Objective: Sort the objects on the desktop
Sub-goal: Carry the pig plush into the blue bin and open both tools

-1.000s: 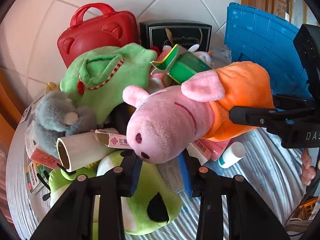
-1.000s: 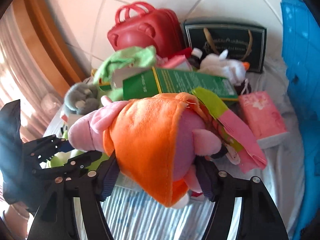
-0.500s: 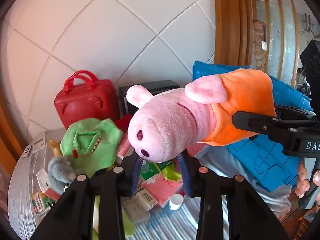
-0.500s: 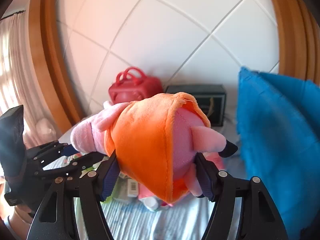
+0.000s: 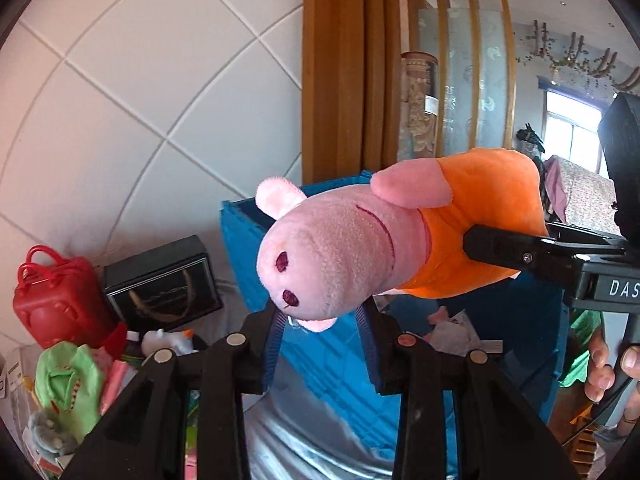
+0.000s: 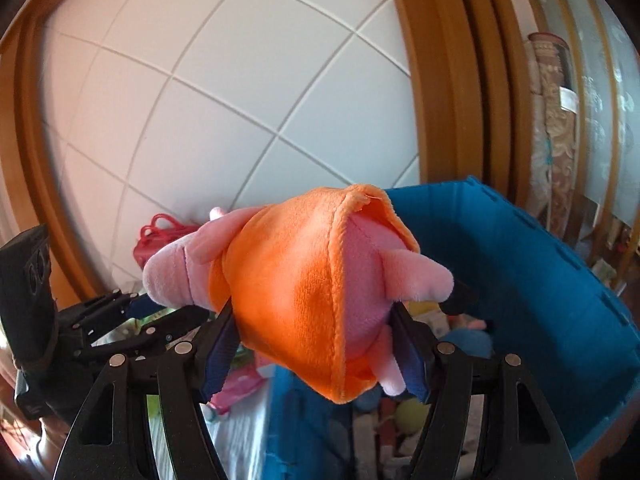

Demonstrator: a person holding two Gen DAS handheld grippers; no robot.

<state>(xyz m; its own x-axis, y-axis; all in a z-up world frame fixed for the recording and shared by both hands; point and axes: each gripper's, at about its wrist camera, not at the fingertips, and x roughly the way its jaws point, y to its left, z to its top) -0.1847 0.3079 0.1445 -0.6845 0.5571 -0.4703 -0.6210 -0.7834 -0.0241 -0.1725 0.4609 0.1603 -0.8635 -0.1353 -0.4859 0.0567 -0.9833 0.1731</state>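
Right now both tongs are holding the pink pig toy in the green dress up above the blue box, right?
Almost. The pink pig toy's dress is orange, not green, as both wrist views show. The rest holds: the left tongs pinch its snout, the right tongs grip its body, and it hangs above the blue box.

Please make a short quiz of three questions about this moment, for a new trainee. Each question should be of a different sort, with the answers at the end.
1. True or false: the pig plush is held by both tools at once.
2. Which part does the right tool grip? A) the snout B) the orange-dressed body C) an ear
3. Fill in: directly under the plush in the right wrist view is the open blue ____.

Key
1. True: the left tool clamps the snout end and the right tool the body.
2. B
3. bin, with small things already inside.
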